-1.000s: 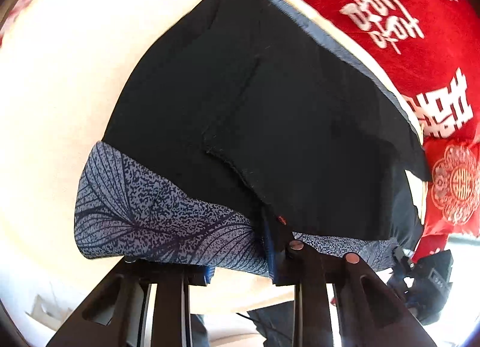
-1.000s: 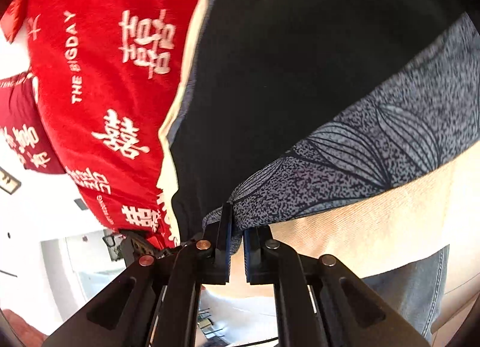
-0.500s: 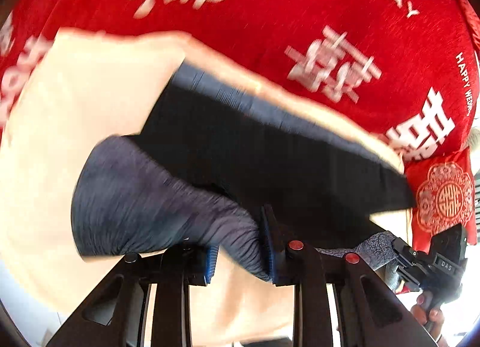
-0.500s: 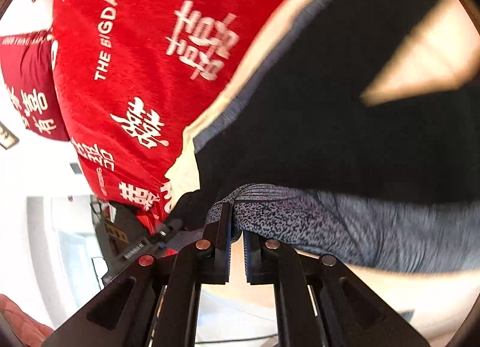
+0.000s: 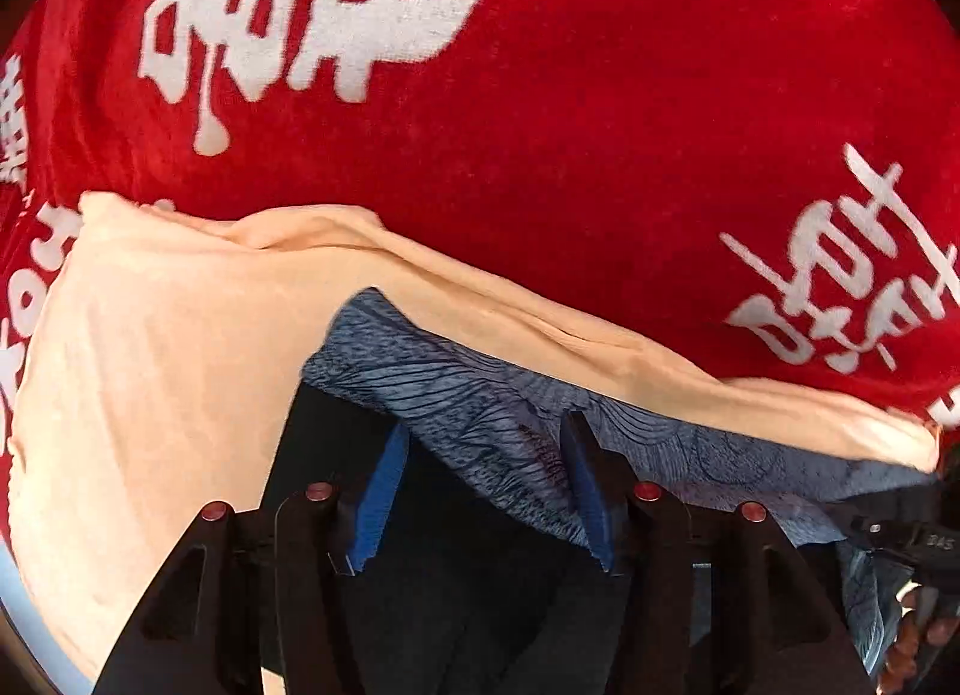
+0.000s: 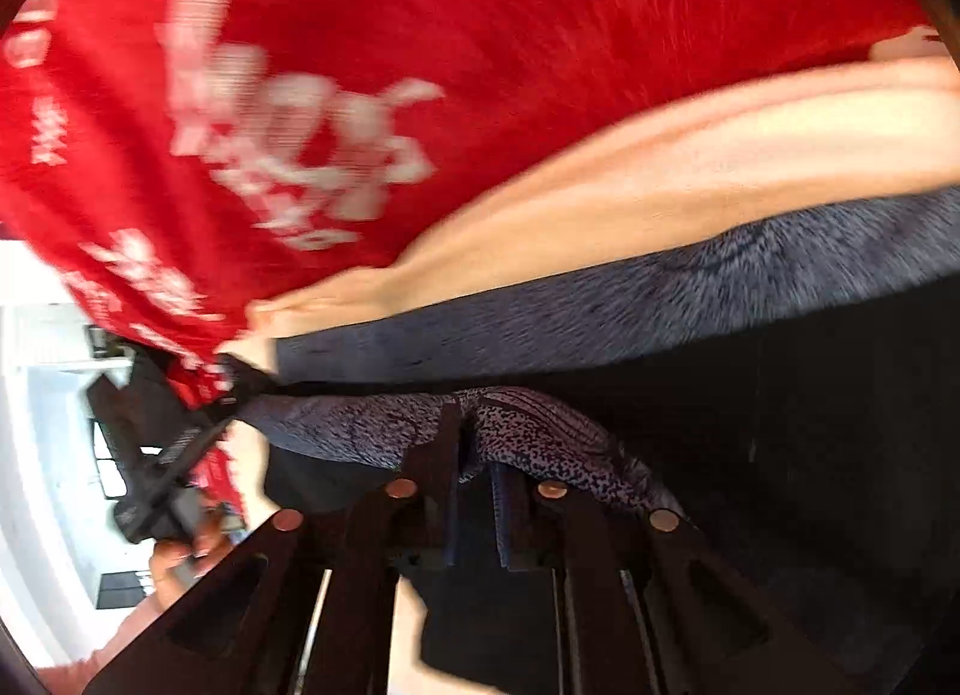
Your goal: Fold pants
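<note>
Blue pads on your left tool (image 5: pixel 480 491) are spreading apart; the patterned hem of the pants (image 5: pixel 480 413) drapes over the right pad, no longer pinched. The pants lie on a cream sheet (image 5: pixel 150 365), folded with the grey hem up by the red blanket (image 5: pixel 540 125). Your right tool (image 6: pixel 477 485) is nearly together, clamped on a bunched piece of that hem, though blur softens the view.
</note>
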### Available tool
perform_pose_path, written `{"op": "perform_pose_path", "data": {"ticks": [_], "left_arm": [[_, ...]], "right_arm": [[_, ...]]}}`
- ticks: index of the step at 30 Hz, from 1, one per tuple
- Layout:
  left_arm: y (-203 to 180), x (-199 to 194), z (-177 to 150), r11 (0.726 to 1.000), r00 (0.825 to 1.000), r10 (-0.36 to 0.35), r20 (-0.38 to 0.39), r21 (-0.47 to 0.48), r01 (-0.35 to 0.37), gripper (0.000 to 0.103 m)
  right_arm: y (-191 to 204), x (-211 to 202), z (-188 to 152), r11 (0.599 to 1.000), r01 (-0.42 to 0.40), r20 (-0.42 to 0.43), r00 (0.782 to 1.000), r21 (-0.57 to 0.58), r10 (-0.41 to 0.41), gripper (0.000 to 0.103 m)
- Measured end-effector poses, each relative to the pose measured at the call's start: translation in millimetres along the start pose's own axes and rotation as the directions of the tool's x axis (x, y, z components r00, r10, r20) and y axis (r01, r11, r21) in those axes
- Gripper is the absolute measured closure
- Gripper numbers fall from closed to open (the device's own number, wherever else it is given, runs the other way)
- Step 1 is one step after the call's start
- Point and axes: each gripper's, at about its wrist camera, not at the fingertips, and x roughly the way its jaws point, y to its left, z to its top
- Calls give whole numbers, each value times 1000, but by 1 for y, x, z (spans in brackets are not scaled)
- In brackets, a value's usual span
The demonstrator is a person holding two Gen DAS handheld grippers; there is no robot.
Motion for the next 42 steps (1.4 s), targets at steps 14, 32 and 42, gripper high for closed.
{"op": "perform_pose_path", "data": {"ticks": [14,32,42], "left_arm": [[-48,33,-42,980,988,143,-53,145,-134,20],[-120,-40,-109,955,989,10,-148,294,34,20],[-229,-67,-201,846,941,-213,-264,431,313,20]], "right_arm": [[39,10,-27,937,200,-32,975,-286,-218,54],[-55,-133,-137,983,183,165,970,-5,-179,43],[-168,-204,-309,874,254,243,895,414,-375,43]]}}
